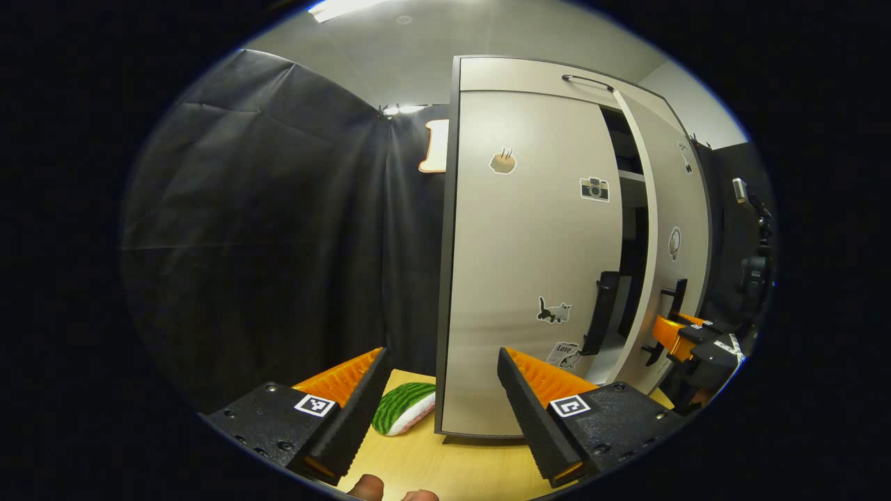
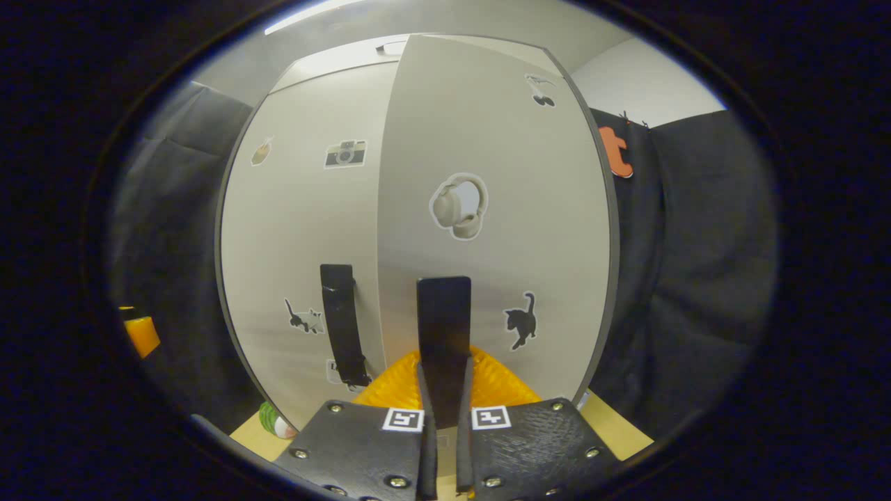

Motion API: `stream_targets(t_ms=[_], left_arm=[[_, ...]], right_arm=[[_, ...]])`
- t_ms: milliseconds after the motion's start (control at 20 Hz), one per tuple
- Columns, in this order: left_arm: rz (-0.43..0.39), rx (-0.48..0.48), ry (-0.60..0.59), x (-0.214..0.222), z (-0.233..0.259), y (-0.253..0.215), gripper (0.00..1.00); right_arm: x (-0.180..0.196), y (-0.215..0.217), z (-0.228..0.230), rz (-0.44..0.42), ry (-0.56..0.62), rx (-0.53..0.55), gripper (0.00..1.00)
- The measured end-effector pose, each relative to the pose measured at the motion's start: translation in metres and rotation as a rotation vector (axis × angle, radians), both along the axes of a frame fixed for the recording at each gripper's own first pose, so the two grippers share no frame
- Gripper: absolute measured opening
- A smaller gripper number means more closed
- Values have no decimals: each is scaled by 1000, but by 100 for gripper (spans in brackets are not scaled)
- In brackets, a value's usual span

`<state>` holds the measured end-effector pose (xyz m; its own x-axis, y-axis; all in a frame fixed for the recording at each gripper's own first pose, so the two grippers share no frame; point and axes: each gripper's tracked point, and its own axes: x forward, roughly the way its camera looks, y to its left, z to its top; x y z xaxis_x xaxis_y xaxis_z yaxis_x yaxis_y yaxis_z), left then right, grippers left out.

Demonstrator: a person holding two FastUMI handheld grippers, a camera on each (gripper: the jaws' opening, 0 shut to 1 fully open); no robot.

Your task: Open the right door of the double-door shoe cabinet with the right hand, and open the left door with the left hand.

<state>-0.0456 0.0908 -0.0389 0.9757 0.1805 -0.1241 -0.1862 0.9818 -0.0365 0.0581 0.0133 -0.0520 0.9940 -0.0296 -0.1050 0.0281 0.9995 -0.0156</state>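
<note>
- Cabinet: in the left gripper view, the tall pale grey double-door shoe cabinet (image 1: 529,278) stands on a light wooden table (image 1: 452,473), which is the landmark here.
- The left gripper (image 1: 438,396) hovers above the table in front of the cabinet's left edge, jaws spread wide with nothing between them.
- The left door (image 1: 529,229), with small stickers on it, looks closed; its black vertical handle (image 1: 604,306) is at its inner edge.
- The right door (image 1: 668,236) is swung slightly outward, a dark gap beside it.
- A watermelon-slice plush toy (image 1: 404,409) lies on the table left of the cabinet.
- In the right gripper view, the right gripper (image 2: 444,390) is pinched on the right door's black handle (image 2: 443,327), both fingers pressing its sides.
- The right door (image 2: 487,209) stands ahead of the left door (image 2: 306,229).
</note>
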Motion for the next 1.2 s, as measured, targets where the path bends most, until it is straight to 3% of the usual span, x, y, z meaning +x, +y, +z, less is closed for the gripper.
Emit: stream_targets(t_ms=[1200], left_arm=[[-252,-11,32,7,-16,-93,96]], right_arm=[[-28,-33,6,-94,-22,15,10]])
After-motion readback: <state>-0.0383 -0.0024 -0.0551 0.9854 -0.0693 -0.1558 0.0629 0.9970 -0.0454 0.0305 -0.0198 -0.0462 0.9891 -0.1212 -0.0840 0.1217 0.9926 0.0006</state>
